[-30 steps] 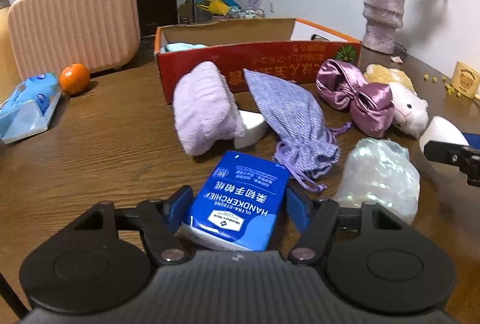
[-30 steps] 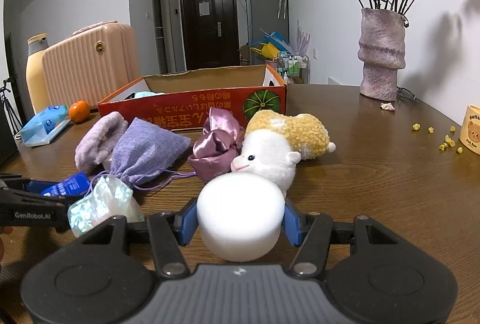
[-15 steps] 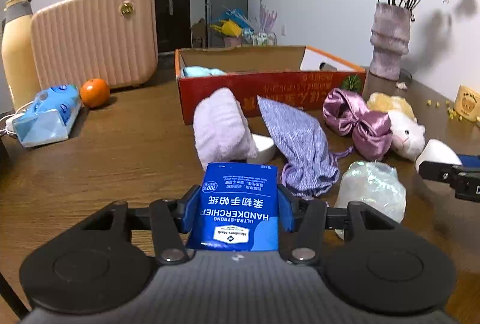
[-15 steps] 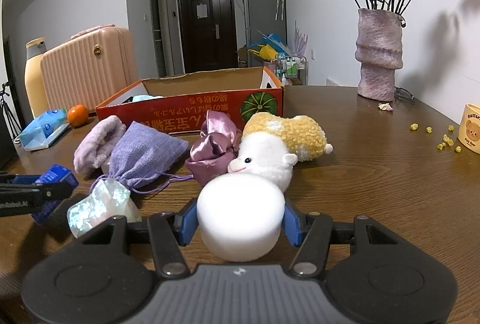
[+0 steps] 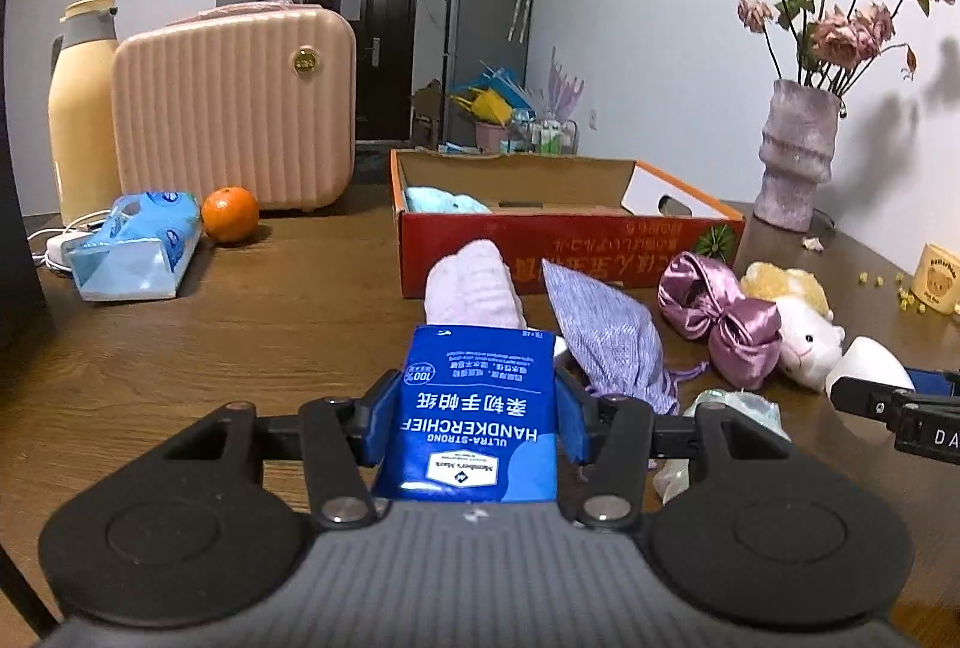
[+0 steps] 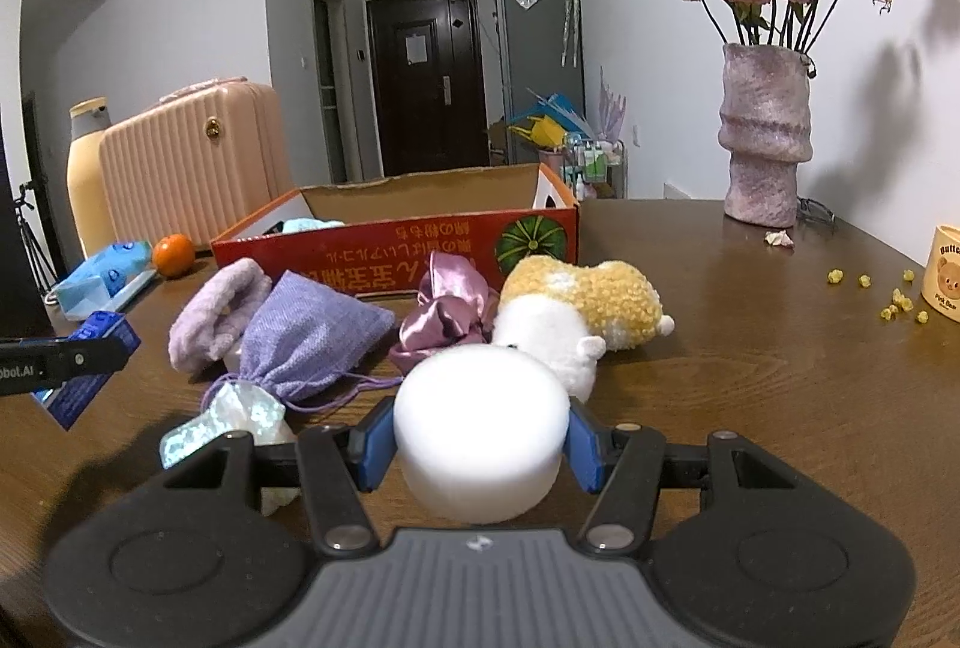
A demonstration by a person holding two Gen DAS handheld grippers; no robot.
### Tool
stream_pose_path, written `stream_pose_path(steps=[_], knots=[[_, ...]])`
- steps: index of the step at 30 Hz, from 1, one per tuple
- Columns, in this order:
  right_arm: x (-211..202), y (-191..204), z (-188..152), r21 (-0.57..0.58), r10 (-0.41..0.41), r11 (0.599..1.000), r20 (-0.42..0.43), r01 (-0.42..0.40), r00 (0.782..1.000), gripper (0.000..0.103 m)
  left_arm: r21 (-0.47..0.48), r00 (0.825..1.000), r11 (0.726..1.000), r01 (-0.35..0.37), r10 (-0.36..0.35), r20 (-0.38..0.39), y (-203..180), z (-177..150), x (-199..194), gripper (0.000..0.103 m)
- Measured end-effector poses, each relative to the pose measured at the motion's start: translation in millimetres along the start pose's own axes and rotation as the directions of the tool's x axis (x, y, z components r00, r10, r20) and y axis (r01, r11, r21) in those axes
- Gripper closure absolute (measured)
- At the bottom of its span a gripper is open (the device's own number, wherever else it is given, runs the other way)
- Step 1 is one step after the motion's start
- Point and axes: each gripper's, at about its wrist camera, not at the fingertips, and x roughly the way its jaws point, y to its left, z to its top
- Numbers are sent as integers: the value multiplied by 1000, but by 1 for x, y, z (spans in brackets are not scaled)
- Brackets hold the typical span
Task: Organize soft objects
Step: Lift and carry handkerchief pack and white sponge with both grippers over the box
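My left gripper (image 5: 477,411) is shut on a blue handkerchief pack (image 5: 477,408), held above the wooden table. In the right wrist view that pack (image 6: 90,354) hangs at the far left. My right gripper (image 6: 480,435) is shut on a white round foam puff (image 6: 480,429). Ahead stands an open red cardboard box (image 5: 570,240) with a light blue cloth inside. Before it lie a lilac fuzzy roll (image 5: 474,282), a purple drawstring pouch (image 5: 606,342), a pink satin bow (image 5: 720,318), a plush toy (image 6: 576,306) and a shiny crinkled bag (image 6: 240,417).
A pink hard case (image 5: 234,108), a cream flask (image 5: 81,108), an orange (image 5: 230,214) and a blue tissue pack (image 5: 135,246) stand at the left. A vase of dried roses (image 6: 765,132) and a small bear cup (image 6: 945,273) stand at the right, with yellow crumbs nearby.
My left gripper closed on the handkerchief pack and lifted it off the table, and its view tilted up toward the box. The right gripper kept still with the puff.
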Motion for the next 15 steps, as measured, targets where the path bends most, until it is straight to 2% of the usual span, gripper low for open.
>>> stream_pose_path(steps=[9, 15], knots=[[-9, 7, 7, -41, 45, 998, 58, -43, 997, 47, -2, 999, 1000, -10, 10, 49, -1, 6, -11, 50], [-9, 13, 18, -61, 45, 997, 79, -40, 996, 47, -6, 997, 1000, -6, 7, 74, -3, 14, -14, 50]])
